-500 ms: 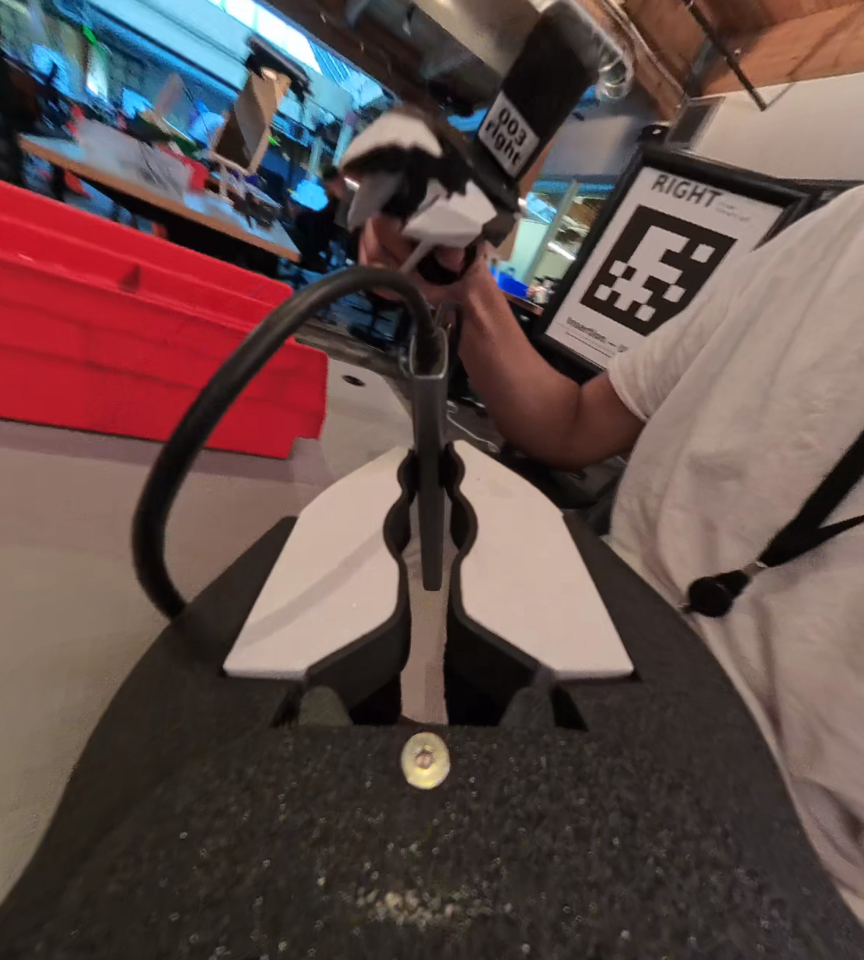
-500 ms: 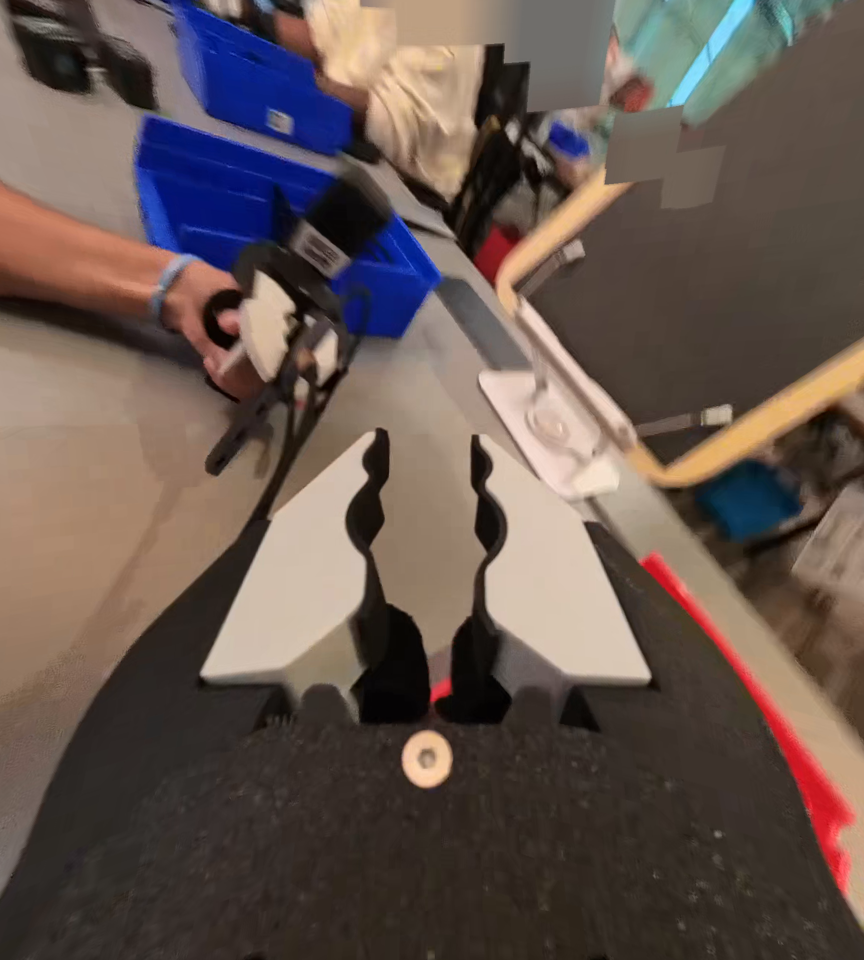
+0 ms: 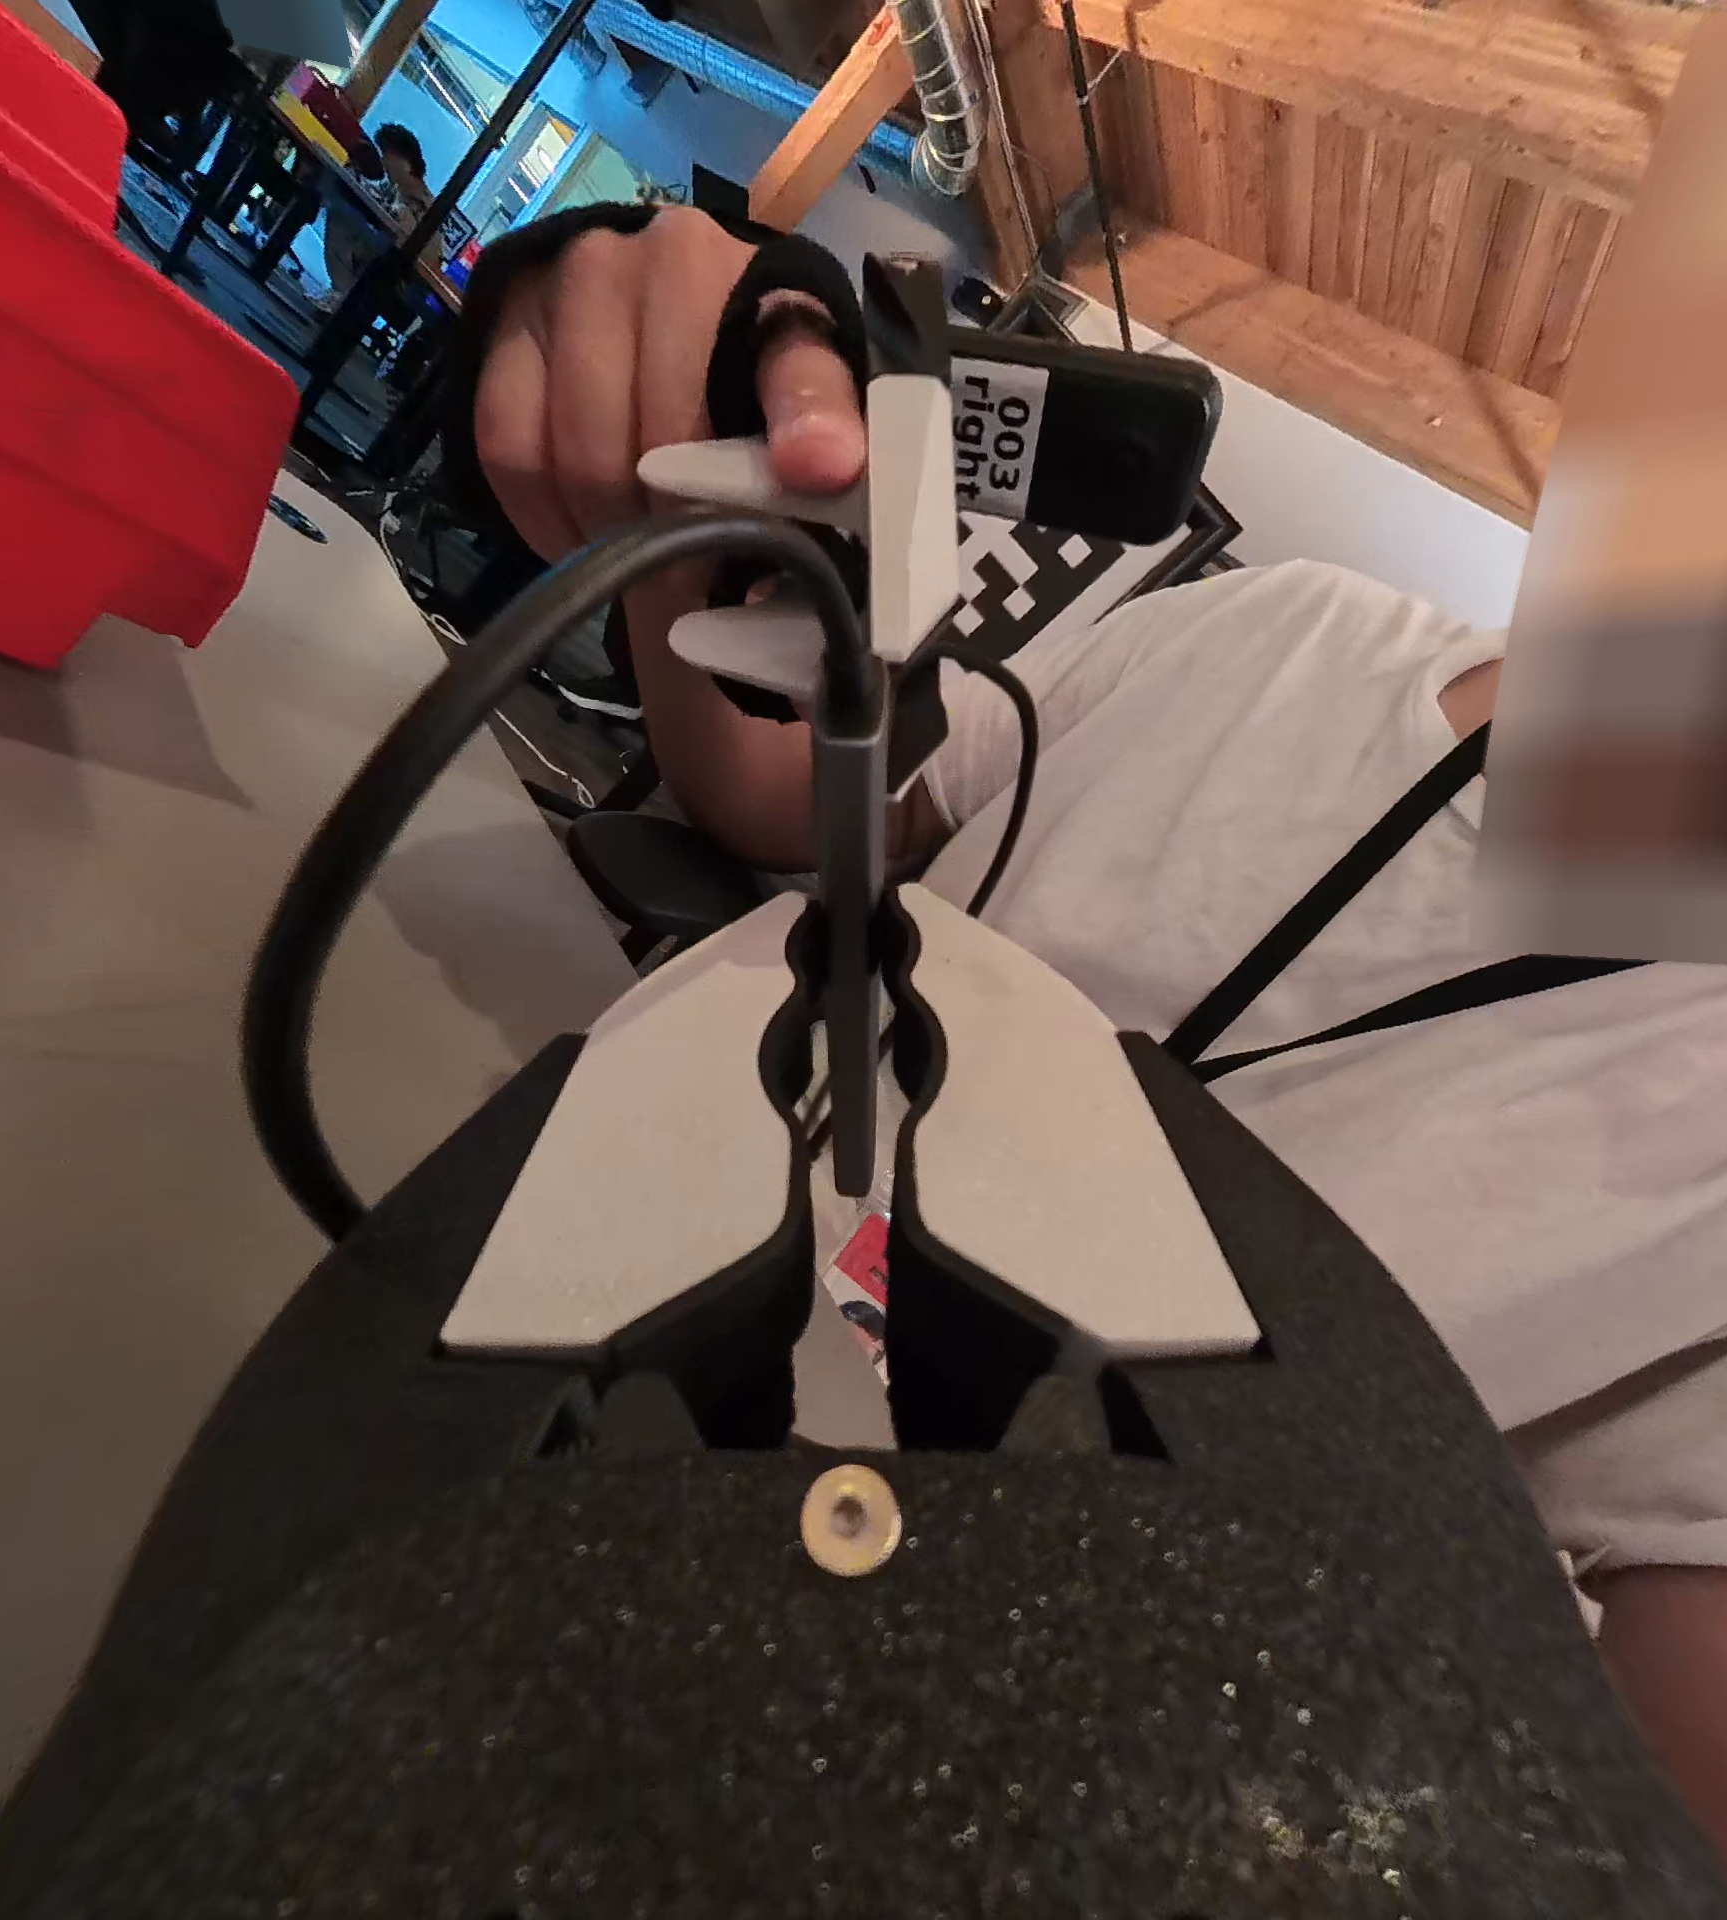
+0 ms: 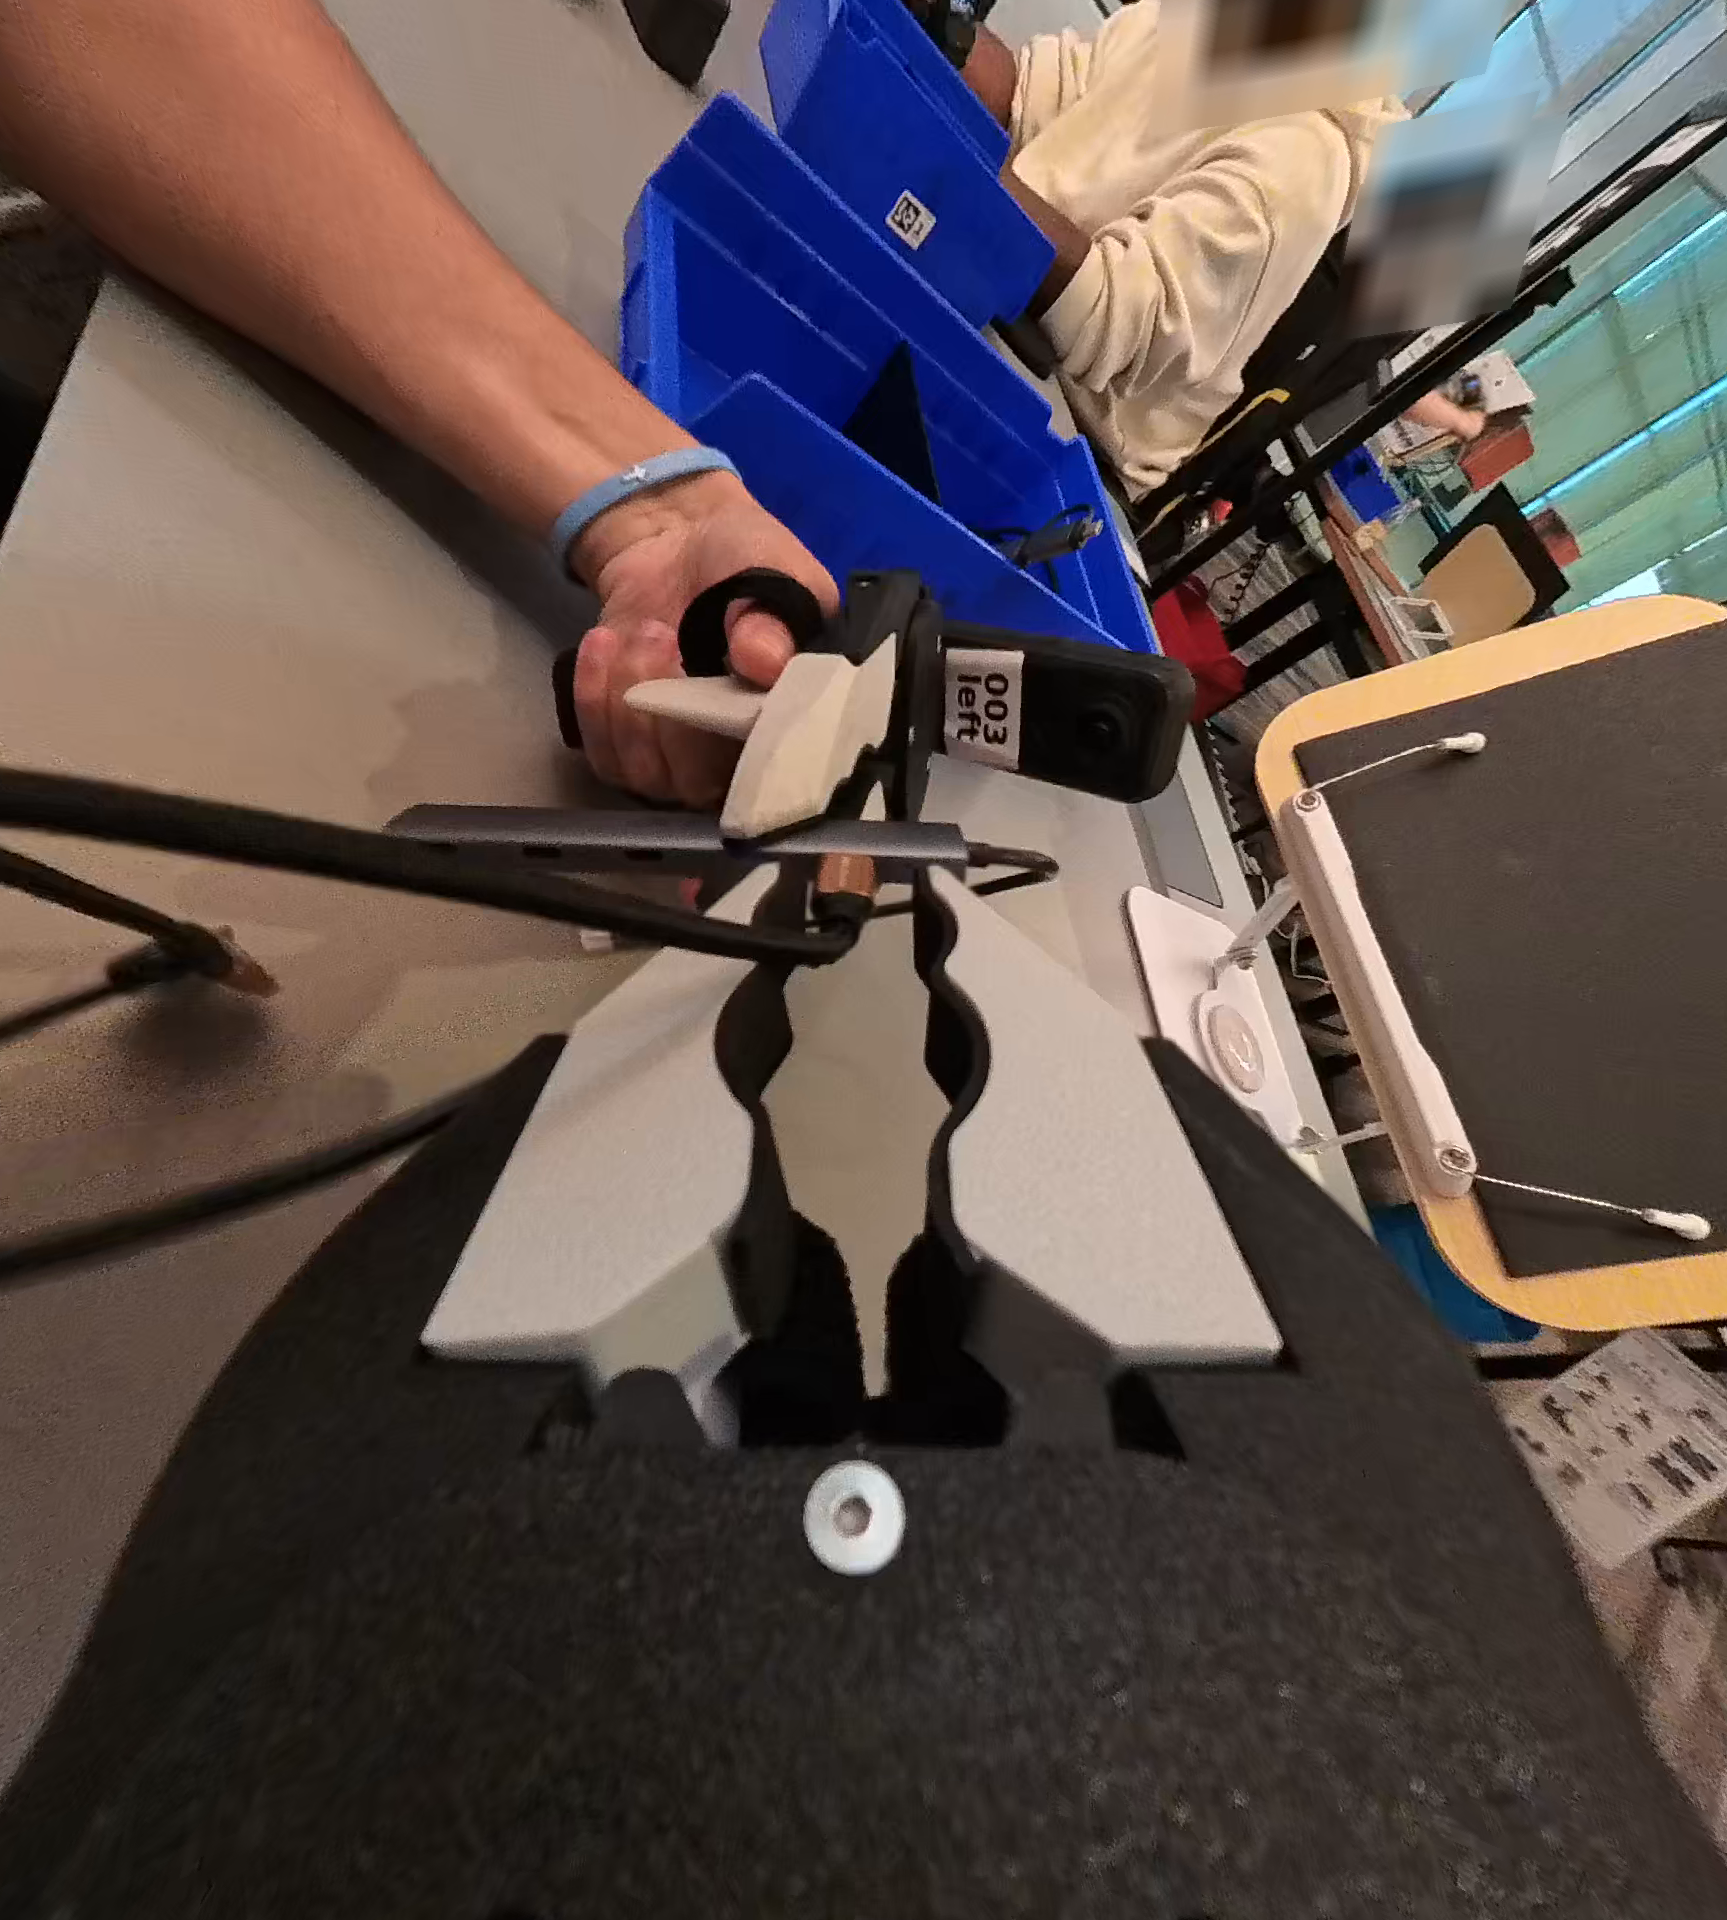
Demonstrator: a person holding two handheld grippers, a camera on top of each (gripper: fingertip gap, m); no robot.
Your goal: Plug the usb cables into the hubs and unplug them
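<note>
My left gripper is shut on a slim grey hub, seen edge-on. A thick black cable loops left from the hub's far end. My right gripper is open just beyond that end, one finger on each side of the cable. In the right wrist view the hub lies across, clamped by the left gripper. My right gripper is open, jaws well apart. A copper-coloured plug on a black cable sits between its fingertips, against the hub's lower edge. I cannot tell whether it is inserted.
Red bins stand on the grey table at the left; blue bins line the far side. A second copper plug lies on the table. A black board with a yellow rim stands on a white base. The operator's white shirt is close. The grippers are tip to tip, or close to it.
The right gripper has come in close to the hub, still open, and the copper plug now sits between its fingertips. The left gripper stays shut on the hub and has tilted.
</note>
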